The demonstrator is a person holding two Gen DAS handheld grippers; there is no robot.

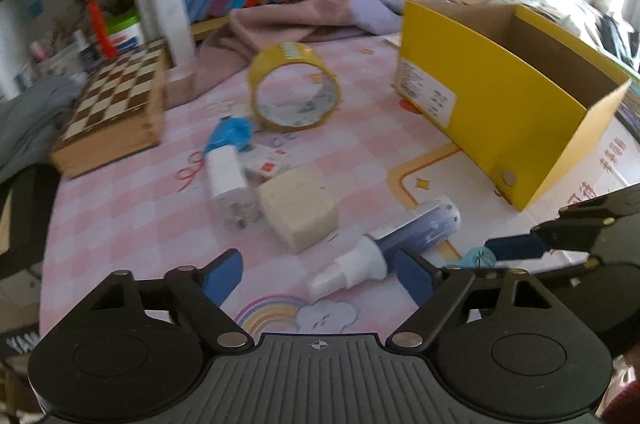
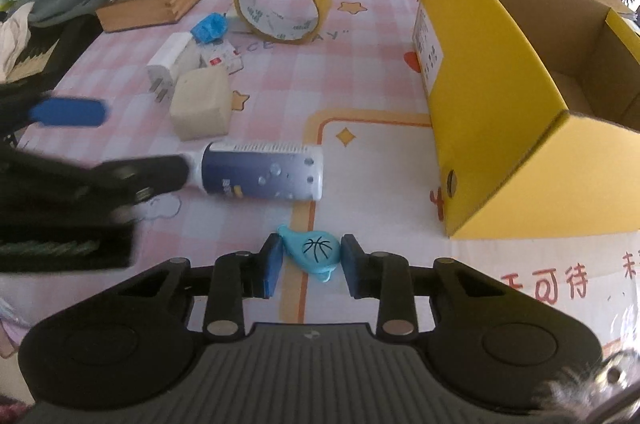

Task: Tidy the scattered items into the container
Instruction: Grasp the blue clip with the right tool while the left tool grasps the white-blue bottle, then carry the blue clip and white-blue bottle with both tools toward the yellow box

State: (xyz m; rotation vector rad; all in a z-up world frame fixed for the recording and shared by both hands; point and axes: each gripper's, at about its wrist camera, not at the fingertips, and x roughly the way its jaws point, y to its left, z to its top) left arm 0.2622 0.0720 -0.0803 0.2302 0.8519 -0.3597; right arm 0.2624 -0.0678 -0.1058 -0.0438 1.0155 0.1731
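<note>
My right gripper (image 2: 308, 266) sat low on the mat, pads touching both sides of the small blue basketball tag (image 2: 314, 250); I judged it pinched, not yet lifted. My left gripper (image 1: 318, 274) hung spread wide, holding nothing, the spray bottle (image 1: 404, 236) lying between its fingers. Step in hand: first pickups. Next called for raising the tag clear and carrying it right, over the wall of the yellow box (image 2: 492, 96). Beyond lay wooden block (image 2: 202, 108), charger (image 2: 168, 62), tape roll (image 2: 284, 0).
</note>
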